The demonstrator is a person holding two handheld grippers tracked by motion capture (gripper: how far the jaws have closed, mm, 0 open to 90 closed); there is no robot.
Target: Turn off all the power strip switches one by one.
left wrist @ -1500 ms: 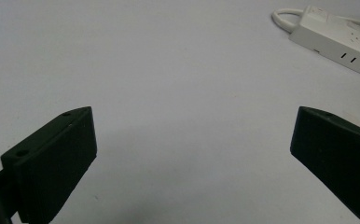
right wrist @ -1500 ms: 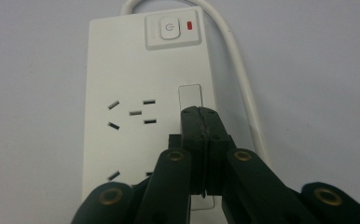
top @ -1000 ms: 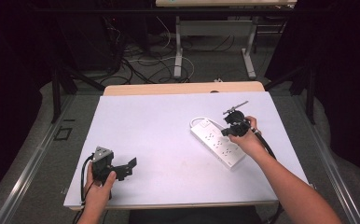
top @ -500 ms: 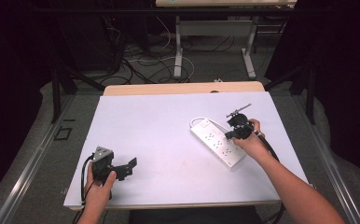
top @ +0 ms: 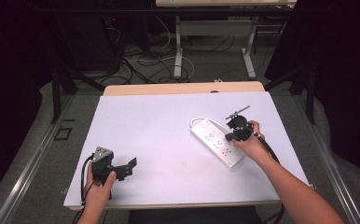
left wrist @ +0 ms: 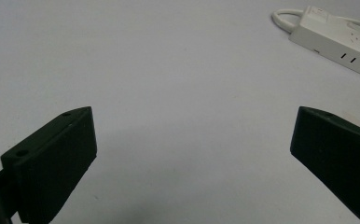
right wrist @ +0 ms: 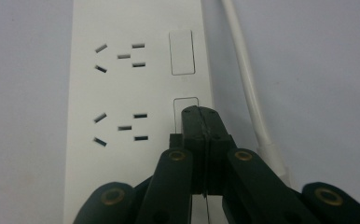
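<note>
Right tool (right wrist: 200, 112) nudged along glossy white slotted power strip (right wrist: 136, 93), clenched empty, left tool (left wrist: 192, 154) released.

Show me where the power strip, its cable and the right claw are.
power strip (right wrist: 136, 84), right gripper view, top face by sockets
cable (right wrist: 245, 74), right gripper view, middle
right claw (right wrist: 199, 113), right gripper view, shut tips

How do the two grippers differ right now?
The left gripper has its jaws spread wide apart with bare table between them; the right gripper has its jaws shut together. The left one sits at the table's near edge, far from the power strip; the right one's tips are on a switch of that strip. Both are black, hand-held and hold nothing.
</note>
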